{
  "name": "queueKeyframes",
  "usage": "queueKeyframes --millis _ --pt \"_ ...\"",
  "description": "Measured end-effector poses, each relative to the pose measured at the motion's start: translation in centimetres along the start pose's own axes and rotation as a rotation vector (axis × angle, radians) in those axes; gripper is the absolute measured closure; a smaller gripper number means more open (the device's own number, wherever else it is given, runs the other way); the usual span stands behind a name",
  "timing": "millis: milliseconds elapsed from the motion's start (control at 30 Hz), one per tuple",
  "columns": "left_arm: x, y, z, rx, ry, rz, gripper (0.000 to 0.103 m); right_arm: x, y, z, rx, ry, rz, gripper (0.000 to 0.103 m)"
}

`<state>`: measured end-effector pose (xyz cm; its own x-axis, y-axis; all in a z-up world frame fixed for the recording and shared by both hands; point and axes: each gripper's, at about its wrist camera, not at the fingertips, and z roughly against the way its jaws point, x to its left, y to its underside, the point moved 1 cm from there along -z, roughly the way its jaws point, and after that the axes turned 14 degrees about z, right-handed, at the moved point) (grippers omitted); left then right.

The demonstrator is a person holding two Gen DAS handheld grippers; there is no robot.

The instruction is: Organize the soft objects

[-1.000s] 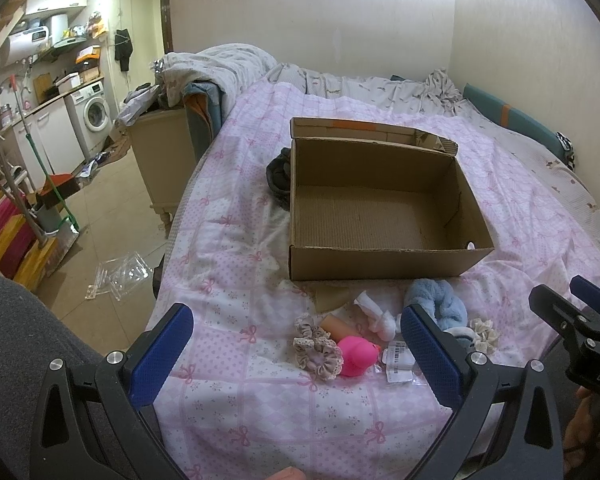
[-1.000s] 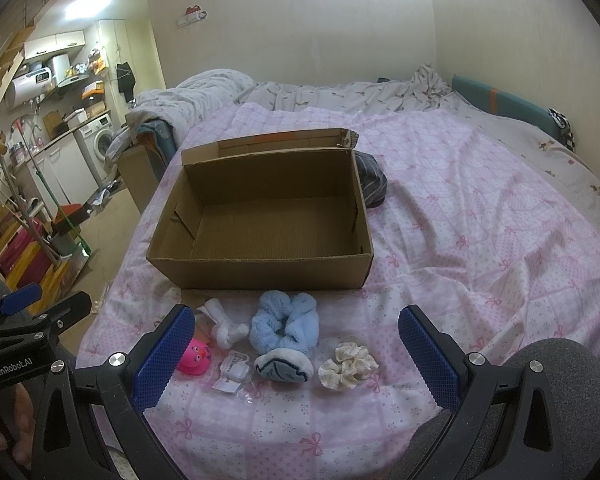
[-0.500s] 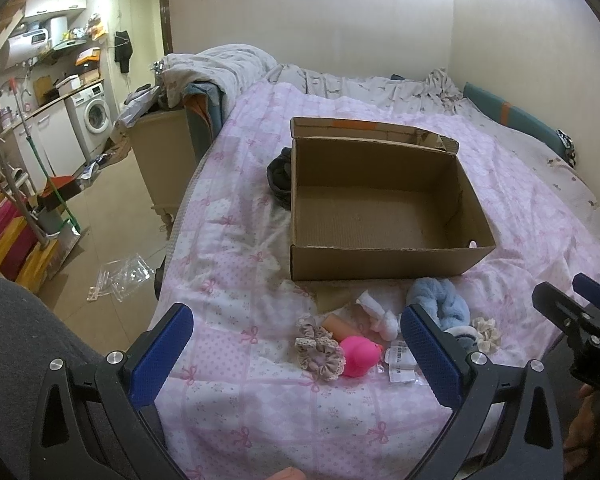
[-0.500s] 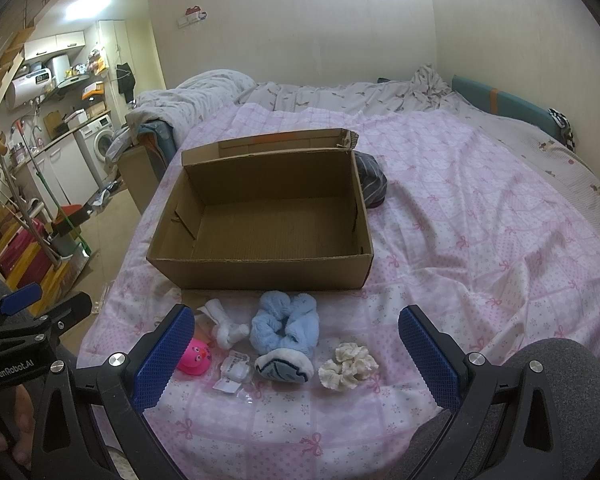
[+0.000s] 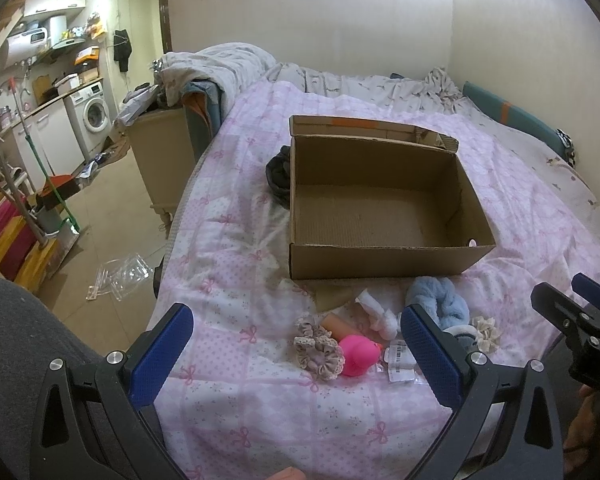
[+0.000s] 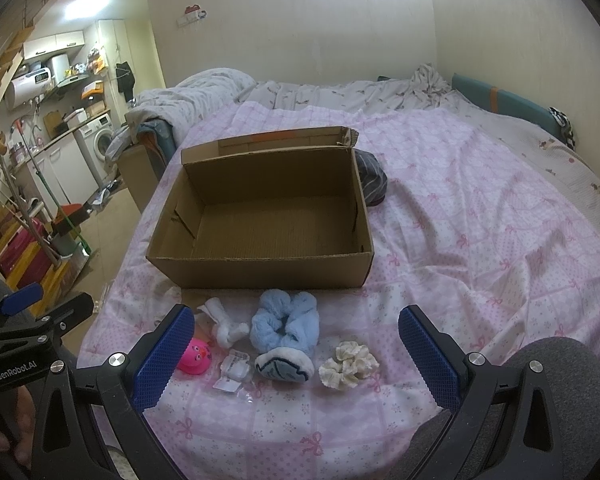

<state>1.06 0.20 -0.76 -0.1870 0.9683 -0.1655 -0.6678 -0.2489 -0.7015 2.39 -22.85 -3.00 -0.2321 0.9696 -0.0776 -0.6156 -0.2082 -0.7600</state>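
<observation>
Left gripper point(image 5: 296, 354), right gripper point(image 6: 296, 354): black frames, blue textured pads point(image 6: 162, 356), silver screws, white "GenRobot.AI" lettering. Grey trousers point(image 5: 16, 332).

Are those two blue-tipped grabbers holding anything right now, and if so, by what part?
Nothing is held. The left gripper and the right gripper are both open above the bed, with the soft things lying loose before the empty box.

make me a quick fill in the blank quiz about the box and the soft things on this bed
1. The cardboard box has ____ inside it.
2. The blue scrunchie lies on the bed, just in ____ of the box.
3. The right gripper and the left gripper both have their jaws ____.
4. The rubber toy beside the beige scrunchie is coloured ____.

Missing words: nothing; front; open; pink
</observation>
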Motion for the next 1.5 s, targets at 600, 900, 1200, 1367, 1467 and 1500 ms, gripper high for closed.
queueKeyframes --millis 600,900,1200,1367,1467,1500 --pt "0.0 -3.7 -3.2 0.111 -0.075 -0.006 0.000 -2.1 -2.8 -1.8 0.143 -0.113 -0.071 0.000" --pt "1.9 -4.9 -9.1 0.344 -0.138 0.082 0.000 -3.4 -3.2 -5.6 0.306 -0.163 -0.088 0.000" --pt "4.0 -1.8 -15.7 0.615 -0.092 0.212 0.011 -4.3 -1.0 -8.3 0.317 -0.184 -0.127 0.000" --pt "3.7 0.7 -18.7 0.749 -0.083 0.289 0.024 -5.7 -0.3 -9.2 0.332 -0.188 -0.244 0.000" --pt "2.4 1.9 -19.6 0.764 -0.082 0.230 0.039 -5.9 -0.1 -9.5 0.337 -0.185 -0.254 0.000" --pt "2.0 2.3 -19.8 0.767 -0.077 0.210 0.052 -5.9 -0.1 -9.5 0.338 -0.183 -0.250 0.000"
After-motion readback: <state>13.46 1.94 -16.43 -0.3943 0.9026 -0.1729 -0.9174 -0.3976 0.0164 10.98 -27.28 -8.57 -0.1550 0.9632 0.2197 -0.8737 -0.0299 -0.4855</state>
